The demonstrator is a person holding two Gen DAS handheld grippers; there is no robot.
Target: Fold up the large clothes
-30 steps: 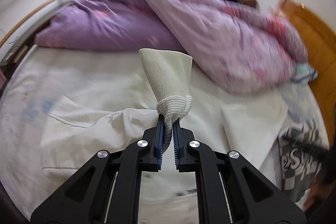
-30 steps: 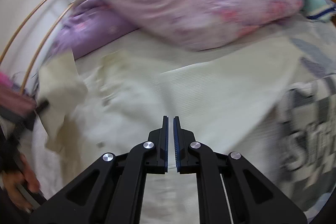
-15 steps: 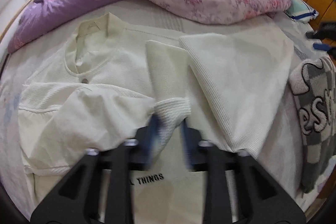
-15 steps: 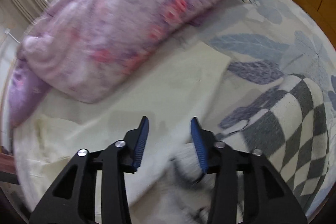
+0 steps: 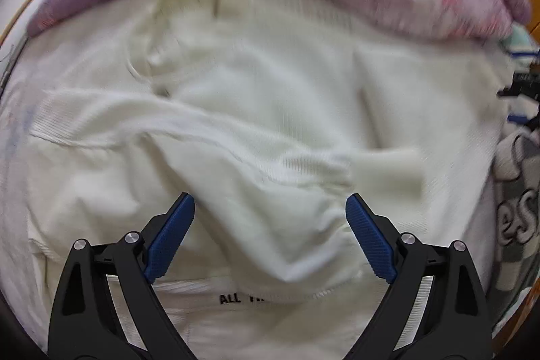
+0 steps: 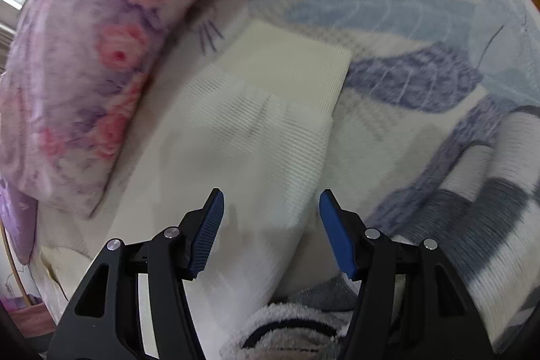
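Released sleeve (image 5: 270,177) is lying across cream jacket (image 5: 256,83); left hand-held gripper (image 5: 270,208) is opening, empty. Right view alone is showing cuff (image 6: 290,70); right hand-held gripper (image 6: 271,203) is opening, gripping nothing.

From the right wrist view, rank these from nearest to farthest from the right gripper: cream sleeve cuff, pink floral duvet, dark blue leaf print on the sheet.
Right gripper, jaws opening, nothing pressed between the pads.
1. Cream sleeve cuff: straight ahead, at the end of the sleeve that runs between the fingers.
2. Dark blue leaf print: ahead and right, just past the cuff.
3. Pink floral duvet: along the left, though close to call with the leaf.
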